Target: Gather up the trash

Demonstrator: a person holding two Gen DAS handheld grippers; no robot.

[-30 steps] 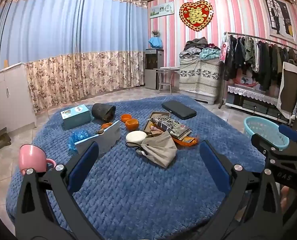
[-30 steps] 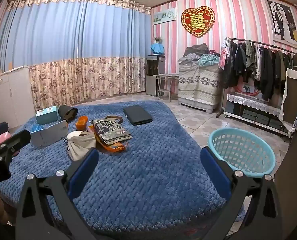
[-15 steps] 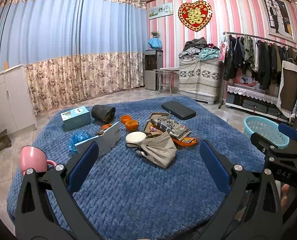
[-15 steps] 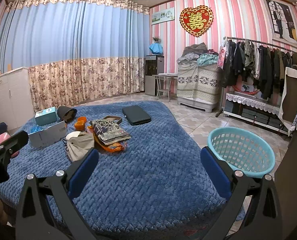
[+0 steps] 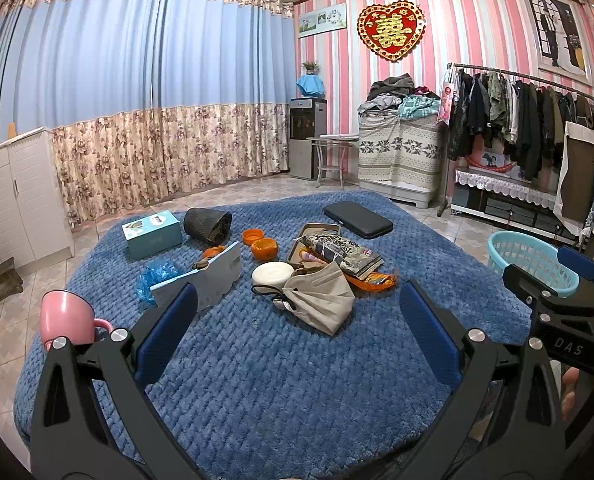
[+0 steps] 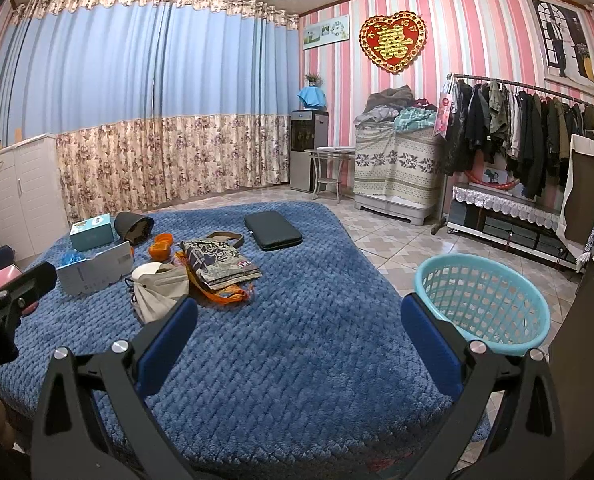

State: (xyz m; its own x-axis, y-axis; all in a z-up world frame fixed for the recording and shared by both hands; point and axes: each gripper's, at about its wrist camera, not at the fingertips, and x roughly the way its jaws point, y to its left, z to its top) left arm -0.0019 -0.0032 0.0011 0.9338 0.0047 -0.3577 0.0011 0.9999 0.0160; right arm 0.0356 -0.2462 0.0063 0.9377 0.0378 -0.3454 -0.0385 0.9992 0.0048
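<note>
Both pairs of jaws stand spread wide with nothing between them: the left gripper [image 5: 297,328] hangs over the near part of the blue blanket [image 5: 257,392], and the right gripper [image 6: 297,332] hangs over the same blanket further to the right. What the blanket covers is hidden, so whether it is a bed or a low platform cannot be told.

Trash lies in a loose heap at the blanket's middle. A crumpled grey face mask [image 5: 317,300] lies nearest, touching a white round lid [image 5: 272,273]; what sits under the mask is hidden. Behind them a printed snack bag [image 5: 343,250] lies across a shallow tray [image 5: 317,229], covering most of it, with an orange wrapper [image 5: 377,279] poking out beneath. Orange peel pieces [image 5: 263,247] sit just to the left. A white carton [image 5: 213,276] hides part of a crumpled blue plastic bag [image 5: 157,276] and a small brown item that is too unclear to name. A teal box [image 5: 151,234], a dark rolled item [image 5: 208,225] and a black flat case [image 5: 357,219] lie further back. A pink mug [image 5: 67,320] at the blanket's left edge is partly covered by the left gripper's frame.

Beside the blanket on the right, the light blue basket [image 6: 483,302] stands on the tiled floor, its near rim cut by the right gripper's finger.
</note>
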